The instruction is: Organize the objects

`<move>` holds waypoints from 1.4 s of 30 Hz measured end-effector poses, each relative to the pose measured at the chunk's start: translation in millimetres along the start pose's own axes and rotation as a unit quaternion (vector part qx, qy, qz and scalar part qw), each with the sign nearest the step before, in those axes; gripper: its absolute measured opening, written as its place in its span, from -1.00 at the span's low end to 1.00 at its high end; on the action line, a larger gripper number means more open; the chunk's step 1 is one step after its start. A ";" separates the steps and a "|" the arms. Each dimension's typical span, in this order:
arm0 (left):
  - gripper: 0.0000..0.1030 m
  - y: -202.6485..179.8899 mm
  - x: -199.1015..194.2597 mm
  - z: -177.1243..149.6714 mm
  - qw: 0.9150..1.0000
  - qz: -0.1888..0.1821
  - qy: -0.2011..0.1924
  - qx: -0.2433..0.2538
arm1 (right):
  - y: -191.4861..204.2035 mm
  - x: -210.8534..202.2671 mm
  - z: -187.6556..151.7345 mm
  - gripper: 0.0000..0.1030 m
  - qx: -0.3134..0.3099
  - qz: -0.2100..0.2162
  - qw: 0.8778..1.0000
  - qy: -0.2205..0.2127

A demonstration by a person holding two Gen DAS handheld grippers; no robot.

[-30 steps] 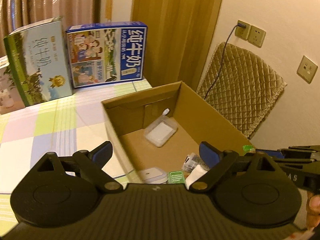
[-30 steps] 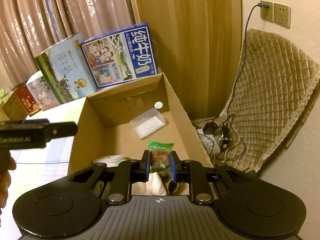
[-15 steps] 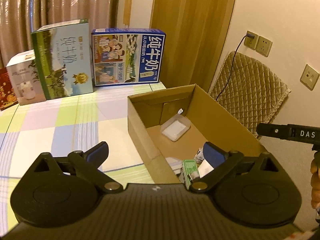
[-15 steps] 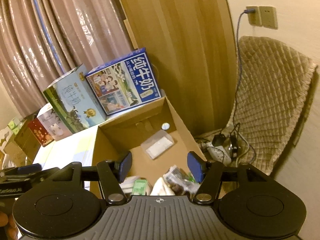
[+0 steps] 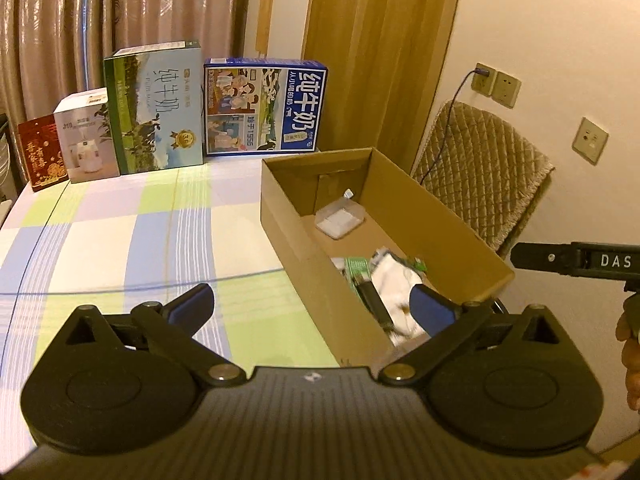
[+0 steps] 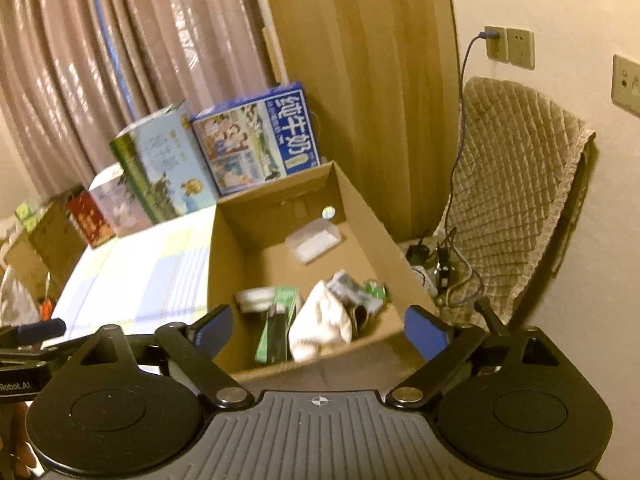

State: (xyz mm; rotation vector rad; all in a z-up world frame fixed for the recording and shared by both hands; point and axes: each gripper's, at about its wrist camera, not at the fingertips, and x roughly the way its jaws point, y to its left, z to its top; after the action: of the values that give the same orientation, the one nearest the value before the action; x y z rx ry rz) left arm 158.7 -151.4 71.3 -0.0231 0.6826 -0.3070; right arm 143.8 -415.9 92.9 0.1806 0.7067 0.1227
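Both tongs, left tongs point(image 5: 310, 308) and right tongs point(image 6: 318, 330), are spread and empty above the cardboard box point(image 6: 360, 216), so I'd scan the desk point(image 5: 120, 240) before reaching.

The left gripper point(image 5: 310, 306) had a black body with two round discs, a ribbed grey plate between them, and a small white mark on this plate. Its two black link arms turned on silver screws, and each finger point(image 5: 192, 305) carried a blue pad. The right gripper point(image 6: 319, 328) had the same build, with a small white cross mark on its ribbed plate. Seen from the left wrist camera, the side of the right gripper was a black bar with the white letters "DAS".
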 end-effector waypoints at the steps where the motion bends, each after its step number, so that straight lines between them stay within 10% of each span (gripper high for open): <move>1: 0.98 -0.5 -5.4 -3.6 1.000 0.003 0.004 -0.001 | 3.0 -5.1 -4.9 0.84 -0.004 -0.002 1.000 0.002; 42: 0.98 -10.1 -70.6 -66.9 0.998 0.029 0.049 -0.041 | 43.1 -53.2 -81.3 0.96 -0.059 -0.032 0.997 0.043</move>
State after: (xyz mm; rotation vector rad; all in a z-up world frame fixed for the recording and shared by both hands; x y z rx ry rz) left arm 62.4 -135.5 64.0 -0.0671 0.7917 -0.2255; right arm 48.2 -372.9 74.8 0.0392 0.7886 0.1111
